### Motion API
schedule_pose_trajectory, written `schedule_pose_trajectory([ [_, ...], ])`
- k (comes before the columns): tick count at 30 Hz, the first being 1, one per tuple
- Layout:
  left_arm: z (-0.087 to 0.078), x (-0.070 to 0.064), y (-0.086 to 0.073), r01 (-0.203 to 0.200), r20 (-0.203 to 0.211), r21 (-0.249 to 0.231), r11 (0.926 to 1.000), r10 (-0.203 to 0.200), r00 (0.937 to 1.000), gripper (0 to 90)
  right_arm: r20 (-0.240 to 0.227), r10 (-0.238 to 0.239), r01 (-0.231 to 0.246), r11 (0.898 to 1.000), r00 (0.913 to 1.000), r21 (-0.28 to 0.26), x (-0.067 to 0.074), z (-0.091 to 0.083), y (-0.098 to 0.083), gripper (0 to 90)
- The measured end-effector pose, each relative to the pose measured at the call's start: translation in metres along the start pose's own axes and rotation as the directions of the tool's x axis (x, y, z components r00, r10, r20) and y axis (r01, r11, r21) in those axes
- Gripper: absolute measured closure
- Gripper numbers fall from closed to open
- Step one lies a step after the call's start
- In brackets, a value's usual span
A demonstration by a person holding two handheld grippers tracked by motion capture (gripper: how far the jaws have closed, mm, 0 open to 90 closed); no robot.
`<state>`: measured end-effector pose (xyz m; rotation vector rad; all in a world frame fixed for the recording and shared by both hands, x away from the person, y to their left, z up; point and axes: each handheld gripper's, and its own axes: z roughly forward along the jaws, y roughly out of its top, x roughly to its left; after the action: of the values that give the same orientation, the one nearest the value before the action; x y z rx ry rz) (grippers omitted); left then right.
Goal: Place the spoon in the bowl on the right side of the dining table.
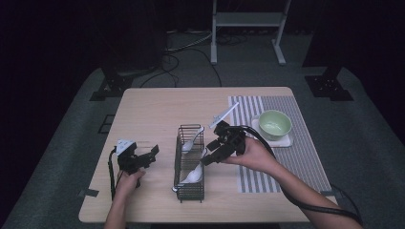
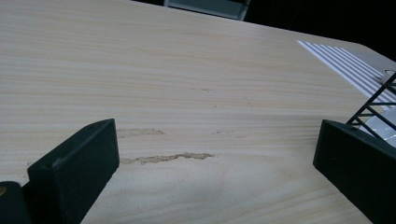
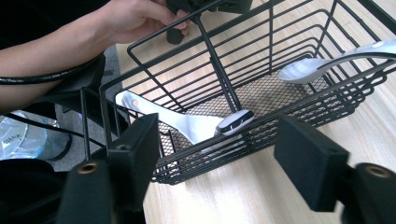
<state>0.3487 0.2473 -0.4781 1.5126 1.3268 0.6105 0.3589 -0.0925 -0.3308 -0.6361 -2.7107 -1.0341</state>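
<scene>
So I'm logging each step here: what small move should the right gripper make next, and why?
Probably lower the right gripper into the wire basket onto the near white spoon. Its jaws stand open and empty just outside the basket's wall, facing that spoon, while the left gripper rests open off to the side.

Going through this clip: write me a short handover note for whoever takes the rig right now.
Left gripper: jaws open, nothing held, resting over bare table left of the wire basket.
Right gripper: jaws open, nothing held, poised at the basket's right side.
Things: two white spoons in the basket, the near spoon and the far spoon. A green bowl sits on the striped mat, looking empty.
Done: no spoon is out of the basket.
Left: probably grasp the near spoon and lift it out.
</scene>
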Motion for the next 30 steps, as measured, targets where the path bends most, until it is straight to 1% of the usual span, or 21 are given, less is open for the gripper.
schedule_pose_trajectory([
  [4, 0.0, 0.0, 0.0, -0.001, -0.001, 0.0, 1.0, 0.001, 1.0, 0.0, -0.001, -0.006, 0.006, 1.0, 1.0, 0.005, 0.0005, 0.0006, 0.0013, 40.5],
  [6, -0.0001, -0.0001, 0.0, -0.003, 0.0, 0.002, 1.0, 0.003, 1.0, 0.0, -0.002, -0.008, 0.008, 1.0, 1.0, 0.007, 0.001, 0.0, 0.0022, 45.9],
  [8, -0.0002, -0.0001, 0.0, -0.005, 0.0, 0.002, 1.0, 0.005, 1.0, 0.0, -0.001, -0.012, 0.012, 1.0, 0.9999, 0.002, 0.0016, -0.0006, 0.003, 49.8],
  [12, -0.0002, -0.0001, 0.0, -0.004, 0.0, 0.002, 1.0, 0.004, 1.0, 0.0, 0.003, -0.007, 0.007, 1.0, 1.0, 0.006, 0.0018, -0.0016, 0.004, 58.0],
  [15, -0.0002, -0.0001, 0.0, -0.003, 0.0, 0.002, 1.0, 0.003, 1.0, 0.0, 0.004, -0.007, 0.007, 1.0, 1.0, 0.009, 0.0006, -0.0019, 0.0038, 66.1],
  [21, -0.0001, 0.0, 0.0, -0.003, 0.0, 0.002, 1.0, 0.003, 1.0, 0.0, 0.008, -0.016, 0.016, 1.0, 0.9998, 0.013, 0.0009, -0.0023, 0.004, 72.2],
  [30, -0.0002, -0.0001, 0.0, -0.005, 0.0, 0.003, 1.0, 0.005, 1.0, 0.0, 0.009, -0.03, 0.03, 0.999, 0.9995, 0.016, 0.0038, -0.0031, 0.0048, 75.8],
])
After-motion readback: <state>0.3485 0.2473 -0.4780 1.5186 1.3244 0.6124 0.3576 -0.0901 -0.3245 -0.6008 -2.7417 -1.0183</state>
